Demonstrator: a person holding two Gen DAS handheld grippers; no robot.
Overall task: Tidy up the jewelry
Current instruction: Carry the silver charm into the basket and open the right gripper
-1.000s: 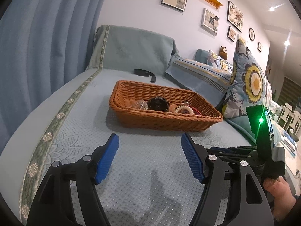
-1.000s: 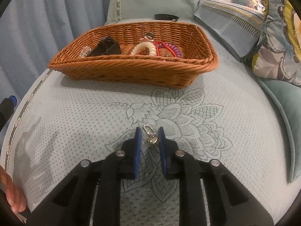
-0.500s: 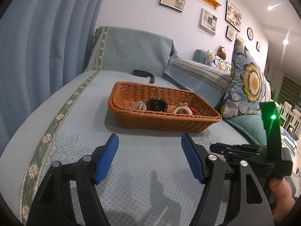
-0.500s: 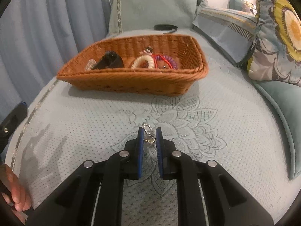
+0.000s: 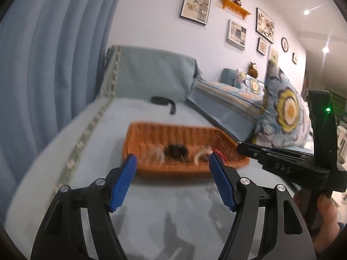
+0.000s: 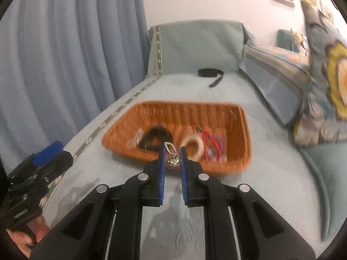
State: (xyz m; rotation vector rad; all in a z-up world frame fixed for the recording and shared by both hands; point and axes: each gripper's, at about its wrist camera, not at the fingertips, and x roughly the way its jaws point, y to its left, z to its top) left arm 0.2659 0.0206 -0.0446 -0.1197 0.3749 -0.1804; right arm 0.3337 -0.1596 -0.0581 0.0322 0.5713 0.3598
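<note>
My right gripper [image 6: 172, 151] is shut on a small silver pendant with a clasp [image 6: 172, 155] and holds it above the sofa seat, just short of the near rim of the wicker basket [image 6: 243, 134]. The basket holds a black watch [image 6: 155, 135], a cream bead bracelet [image 6: 195, 146] and red and purple bands [image 6: 211, 145]. My left gripper [image 5: 173, 162] is open and empty, low over the seat in front of the basket [image 5: 169, 130]. The right gripper also shows in the left wrist view [image 5: 282, 162].
A black strap [image 6: 211, 73] lies on the seat behind the basket. Floral cushions [image 6: 325, 91] line the right side. A blue curtain [image 6: 65, 54] hangs at the left. The sofa backrest [image 6: 195, 47] stands behind.
My right gripper has lifted the pendant off the seat and carried it toward the basket. The left gripper has tilted up a little and stays open.
</note>
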